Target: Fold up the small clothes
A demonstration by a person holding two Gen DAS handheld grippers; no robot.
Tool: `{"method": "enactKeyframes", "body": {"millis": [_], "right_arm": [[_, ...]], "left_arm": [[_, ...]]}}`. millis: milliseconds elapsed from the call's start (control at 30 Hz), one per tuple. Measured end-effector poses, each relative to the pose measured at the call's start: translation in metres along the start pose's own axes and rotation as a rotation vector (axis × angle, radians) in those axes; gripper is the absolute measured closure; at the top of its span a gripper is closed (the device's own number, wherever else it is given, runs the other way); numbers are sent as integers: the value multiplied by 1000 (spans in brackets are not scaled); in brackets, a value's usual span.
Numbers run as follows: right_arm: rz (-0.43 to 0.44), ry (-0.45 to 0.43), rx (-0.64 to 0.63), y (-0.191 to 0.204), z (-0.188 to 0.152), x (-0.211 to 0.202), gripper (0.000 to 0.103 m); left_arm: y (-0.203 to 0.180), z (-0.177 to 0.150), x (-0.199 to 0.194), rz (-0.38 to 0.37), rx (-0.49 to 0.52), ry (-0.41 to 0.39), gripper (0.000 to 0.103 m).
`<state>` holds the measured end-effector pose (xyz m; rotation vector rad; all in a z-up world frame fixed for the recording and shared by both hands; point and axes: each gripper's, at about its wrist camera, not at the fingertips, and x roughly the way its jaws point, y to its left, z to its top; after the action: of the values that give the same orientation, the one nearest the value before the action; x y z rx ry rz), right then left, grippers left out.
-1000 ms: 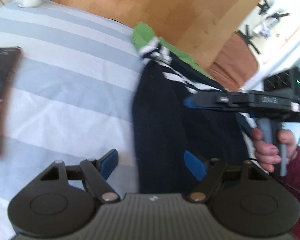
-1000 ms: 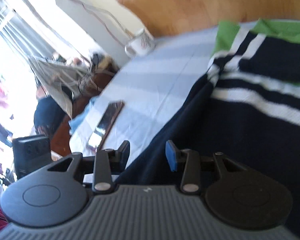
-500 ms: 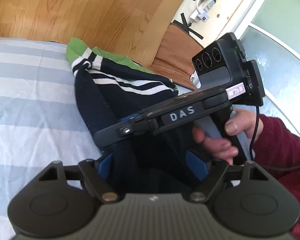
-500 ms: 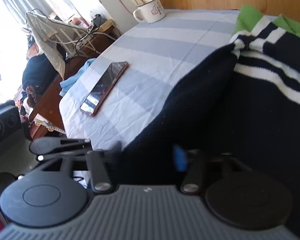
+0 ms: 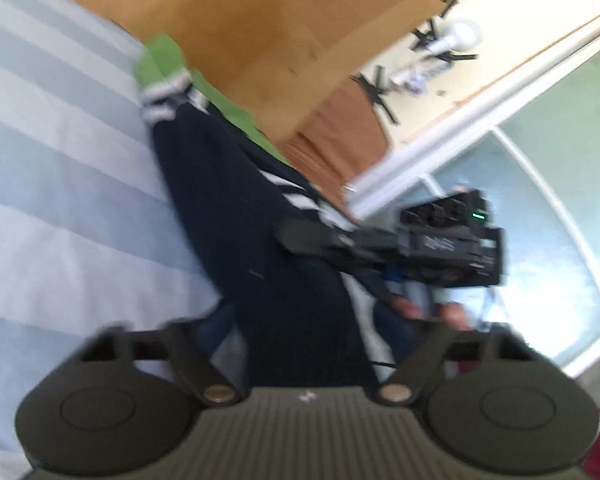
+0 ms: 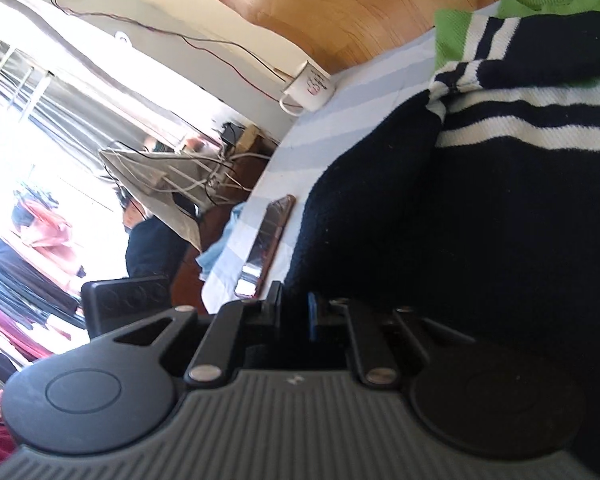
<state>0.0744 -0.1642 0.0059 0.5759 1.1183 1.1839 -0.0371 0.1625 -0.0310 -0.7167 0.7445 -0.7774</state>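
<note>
The navy knit sweater (image 6: 480,216), with white stripes and a green collar, lies on a blue-and-white striped bed sheet (image 5: 60,184), its near edge gathered up toward both grippers. It looks soft, limp and fairly light, so it will sag and drape rather than keep a shape; the knit should give the pads good purchase. The hem corners and side edges are probably the best places to take hold, since a pinch in the middle would only bunch it.

The right gripper (image 6: 294,312) has its jaws clenched on a fold of the sweater's dark edge, having just been closing. The left gripper (image 5: 300,328) has also just been closing its jaws, with dark fabric between them; that view is blurred, so I cannot tell whether the pads already press on the cloth.

Only the right wrist view shows a phone (image 6: 266,246) lying on the sheet just left of the sweater, and a white mug (image 6: 308,88) beyond it, left of the collar. Only the left wrist view shows the right gripper from outside, to the right of the sweater, with the person's hand (image 5: 432,312) on its grip
</note>
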Motion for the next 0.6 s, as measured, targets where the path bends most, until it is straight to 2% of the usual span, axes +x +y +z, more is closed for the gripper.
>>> {"method": "enactKeyframes", "body": {"millis": [33,67,100,167,200,267,333,400,467,567,600], "right_arm": [[6,2,8,0,2,2,87],[11,10,9,1,3,6,85],[9,28,2,4,4,12,83],[-16,72,-12,11,6,26,62],[-30,86,-25,15,7,31,58],[-69,97,-109,26,10,35,57],[-151,121,-210,37,11,41,57],[-190,157,-263,43,9,48,57],[-212,207,-288,43,5,60,58],[-247,323,-319,38,-8,85,59],[-234,305,-350,40,-13,86,59]], "left_arm": [[-1,-5,-3,8,2,2,84],[-4,-9,-7,33,14,-6,89],[-7,-12,-12,57,26,-20,89],[-17,-24,-33,130,65,-60,89],[-22,-31,-46,190,86,-81,89],[-27,-42,-65,290,107,-96,88],[-26,-55,-80,363,109,-90,88],[-26,-64,-90,385,106,-85,88],[-26,-66,-98,401,120,-94,83],[-25,-59,-102,397,101,-130,71],[-23,-56,-101,404,98,-132,67]]}}
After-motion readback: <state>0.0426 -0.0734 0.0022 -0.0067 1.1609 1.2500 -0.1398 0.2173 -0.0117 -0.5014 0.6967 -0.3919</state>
